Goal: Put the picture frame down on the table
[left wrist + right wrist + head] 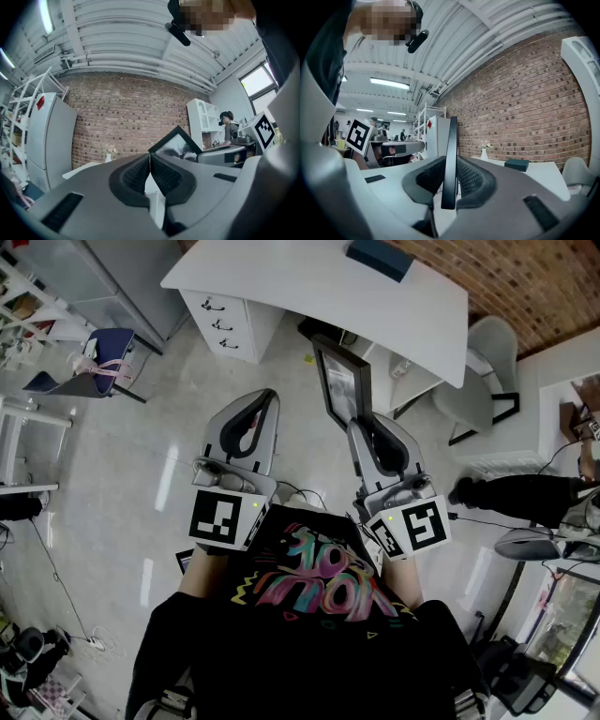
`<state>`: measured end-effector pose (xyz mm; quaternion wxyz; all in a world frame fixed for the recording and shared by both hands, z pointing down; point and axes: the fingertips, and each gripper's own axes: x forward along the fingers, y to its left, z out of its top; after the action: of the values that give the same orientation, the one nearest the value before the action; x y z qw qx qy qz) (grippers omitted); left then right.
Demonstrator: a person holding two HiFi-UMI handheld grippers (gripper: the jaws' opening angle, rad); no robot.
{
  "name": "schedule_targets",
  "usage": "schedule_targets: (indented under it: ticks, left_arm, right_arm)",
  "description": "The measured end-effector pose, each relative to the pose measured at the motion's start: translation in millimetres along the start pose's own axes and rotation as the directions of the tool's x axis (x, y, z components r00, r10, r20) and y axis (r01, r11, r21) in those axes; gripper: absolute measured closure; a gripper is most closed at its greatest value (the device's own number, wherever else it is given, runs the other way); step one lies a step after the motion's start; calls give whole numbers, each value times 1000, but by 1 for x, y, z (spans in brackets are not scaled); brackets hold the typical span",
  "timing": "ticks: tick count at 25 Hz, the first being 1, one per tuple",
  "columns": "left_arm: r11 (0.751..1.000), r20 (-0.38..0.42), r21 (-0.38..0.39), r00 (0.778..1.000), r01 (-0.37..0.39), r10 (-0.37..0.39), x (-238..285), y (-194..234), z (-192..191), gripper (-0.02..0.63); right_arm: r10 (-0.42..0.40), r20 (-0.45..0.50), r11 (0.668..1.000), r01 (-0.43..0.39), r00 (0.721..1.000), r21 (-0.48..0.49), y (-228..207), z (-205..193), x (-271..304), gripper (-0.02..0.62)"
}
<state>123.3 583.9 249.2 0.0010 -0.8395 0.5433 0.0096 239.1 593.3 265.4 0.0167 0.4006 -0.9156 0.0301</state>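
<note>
A black picture frame (339, 382) stands edge-on in my right gripper (361, 426), whose jaws are shut on its lower edge. In the right gripper view the picture frame (450, 159) rises upright between the ribbed pads (468, 177). It is held in the air over the floor, short of the white table (319, 296). My left gripper (265, 399) is level beside it, jaws shut with nothing between them; in the left gripper view the left gripper (150, 161) has its pads touching, and the picture frame (180, 145) shows just to the right.
The white table carries a dark teal box (379, 257) and has a drawer unit (223, 320) under its left end. A grey chair (487, 362) sits at the right. A second person (525, 493) stands on the right. A blue chair (98, 357) is at the left.
</note>
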Motion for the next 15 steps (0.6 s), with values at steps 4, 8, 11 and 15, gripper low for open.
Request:
schedule_targets:
  ticks: [4, 8, 11, 15]
  left_arm:
    - [1000, 15, -10, 1000, -19, 19, 5, -15, 2, 578]
    - [999, 25, -23, 999, -43, 43, -2, -30, 1, 578]
    - [998, 18, -21, 998, -59, 60, -2, -36, -2, 578]
    - [996, 25, -33, 996, -86, 87, 1, -33, -3, 578]
  right_arm:
    - [11, 13, 1000, -12, 1000, 14, -11, 1, -12, 505]
    - [32, 10, 999, -33, 999, 23, -12, -4, -27, 506]
    - [47, 6, 998, -48, 999, 33, -16, -8, -31, 505]
    - [65, 8, 995, -65, 998, 76, -22, -17, -26, 505]
